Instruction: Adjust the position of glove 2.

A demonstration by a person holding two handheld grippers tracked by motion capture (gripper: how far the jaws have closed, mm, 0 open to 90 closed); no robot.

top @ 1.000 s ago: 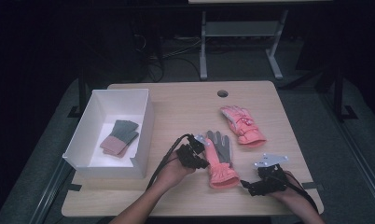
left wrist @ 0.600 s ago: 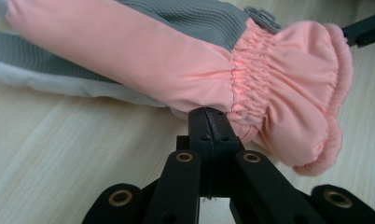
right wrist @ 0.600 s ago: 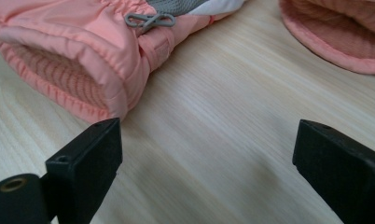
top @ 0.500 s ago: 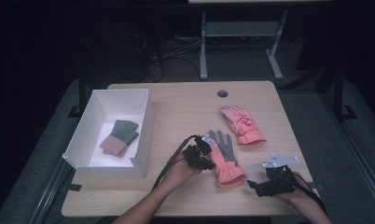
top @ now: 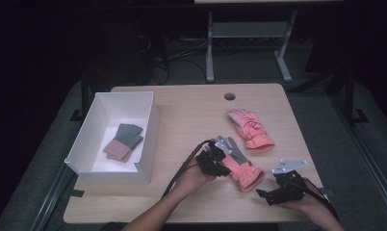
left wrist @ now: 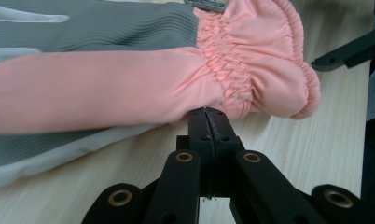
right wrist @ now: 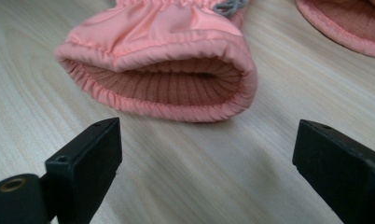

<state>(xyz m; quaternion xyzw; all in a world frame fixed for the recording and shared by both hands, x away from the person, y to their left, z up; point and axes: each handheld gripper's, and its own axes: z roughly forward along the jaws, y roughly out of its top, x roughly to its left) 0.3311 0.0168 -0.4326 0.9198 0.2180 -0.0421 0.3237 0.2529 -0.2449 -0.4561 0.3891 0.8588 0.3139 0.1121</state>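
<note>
Two pink gloves on the tabletop, a third pair in the box.
Left gripper point(left wrist: 207, 122) pinches the near glove point(top: 239, 166) right of the white box point(top: 148, 125); right gripper point(top: 264, 195) gapes wide at its ribbed cuff; second glove point(top: 249, 129) lies beyond.

From my station the high view reads dim, surroundings beyond the counter point(top: 182, 103) near black. Both gripper views are bright and evenly lit; soft shadow under the glove point(right wrist: 167, 70), nearest jaws blurred.
</note>
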